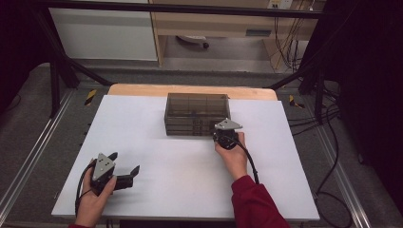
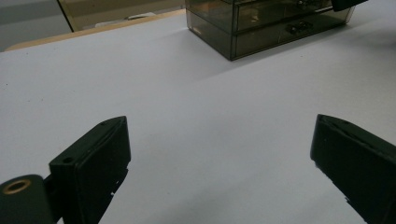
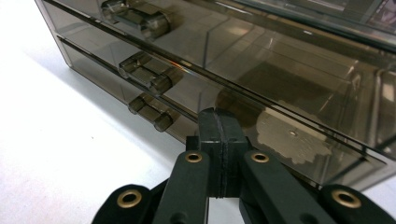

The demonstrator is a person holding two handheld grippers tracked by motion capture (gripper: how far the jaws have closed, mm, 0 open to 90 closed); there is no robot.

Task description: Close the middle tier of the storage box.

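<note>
Your right tongs point(image 1: 227, 136) are pressed up to the front face of the smoky drawer box point(image 1: 196, 113), which sits toward the far middle of the white worktop point(image 1: 161, 156). Their jaws are closed flat against each other with nothing between them, and the tips sit at or against the drawer front; whether they actually touch it cannot be told. In the right gripper view, the closed tips point(image 3: 221, 135) meet the box point(image 3: 289, 79) to the right of the small clear drawer handles point(image 3: 148, 70), which stand in a column, apart from the tips.

Your left tongs point(image 1: 124, 166) rest at the near left of the worktop, well apart from the box, with the jaws spread wide and empty. In the left gripper view, the two black jaws frame bare white surface, and the box point(image 2: 261, 23) stands far off at the upper right.

The high view gives you the whole layout: both hands, the box's flat top and the wooden edge point(image 1: 190, 90) behind the white sheet. The right gripper view alone gives the stacked drawer fronts, the handles and a pale scuffed patch point(image 3: 285, 137) inside the lower drawer.
</note>
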